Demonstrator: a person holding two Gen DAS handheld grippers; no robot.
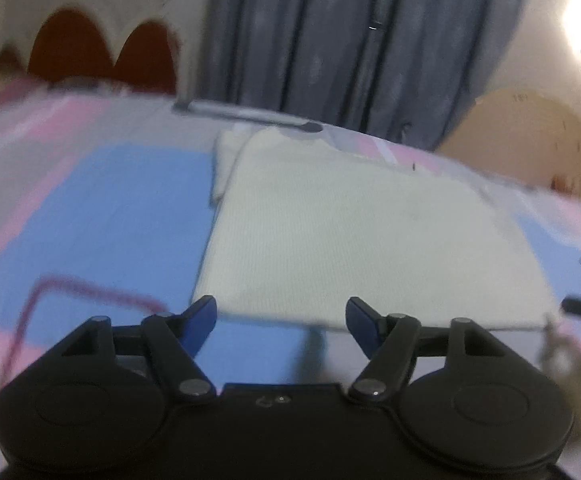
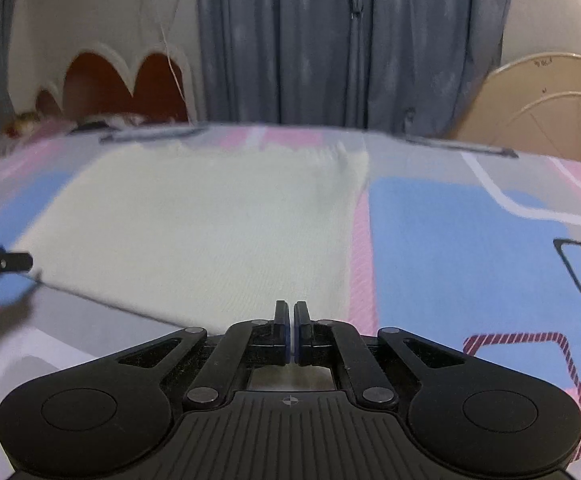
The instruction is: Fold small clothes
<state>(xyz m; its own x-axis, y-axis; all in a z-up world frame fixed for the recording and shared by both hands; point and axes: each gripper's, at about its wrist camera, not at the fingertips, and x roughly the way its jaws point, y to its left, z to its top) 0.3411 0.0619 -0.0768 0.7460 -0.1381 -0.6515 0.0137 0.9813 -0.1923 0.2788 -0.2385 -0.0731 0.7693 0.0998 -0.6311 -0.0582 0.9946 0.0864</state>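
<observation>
- One cream garment (image 1: 354, 232) is lying flat on the bed (image 1: 102, 216), hem toward the near edge, neck toward the far edge by the curtain (image 1: 330, 40).
- Left tool (image 1: 281, 322) is hovering over the hem with fingers spread, nothing between them.
- Right tool (image 2: 291, 330) is sitting with fingers pressed together at the hem's right corner; cannot tell if cloth is pinched.
- Two tools, one garment.

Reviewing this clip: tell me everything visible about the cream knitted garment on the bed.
The cream knitted garment lies flat on the patterned bedsheet, pale and finely ribbed, roughly rectangular, apparently already folded in part, with a narrower flap along its far left edge. The right claw is shut at its near hem; whether fabric is pinched cannot be told. The left claw is open before the near edge, not gripping it.
</observation>
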